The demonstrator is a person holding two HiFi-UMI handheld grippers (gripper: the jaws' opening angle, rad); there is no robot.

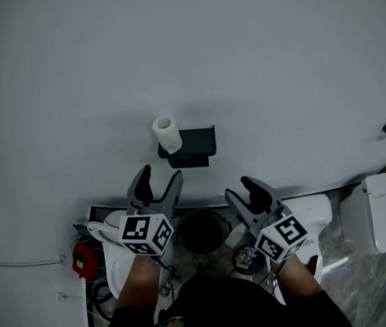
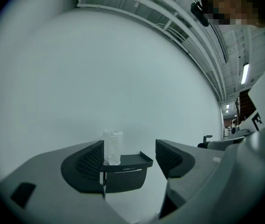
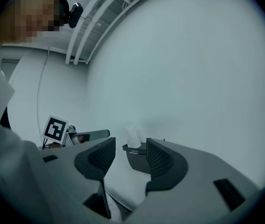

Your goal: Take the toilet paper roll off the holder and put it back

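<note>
Pale grey wall (image 1: 247, 60) bears a black holder (image 1: 196, 145); the toilet paper roll (image 1: 167, 134) stands upright on the holder's left end. Short of the holder, the left hand-held gripper (image 1: 161, 176) and right hand-held gripper (image 1: 239, 189) both gape, empty.

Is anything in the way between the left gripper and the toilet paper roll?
Nothing visible: the open left gripper faces the white toilet paper roll, upright on the black wall-mounted holder, with only open space between.

The white toilet paper roll (image 1: 167, 133) stands upright atop the black wall holder (image 1: 194, 145).
</note>
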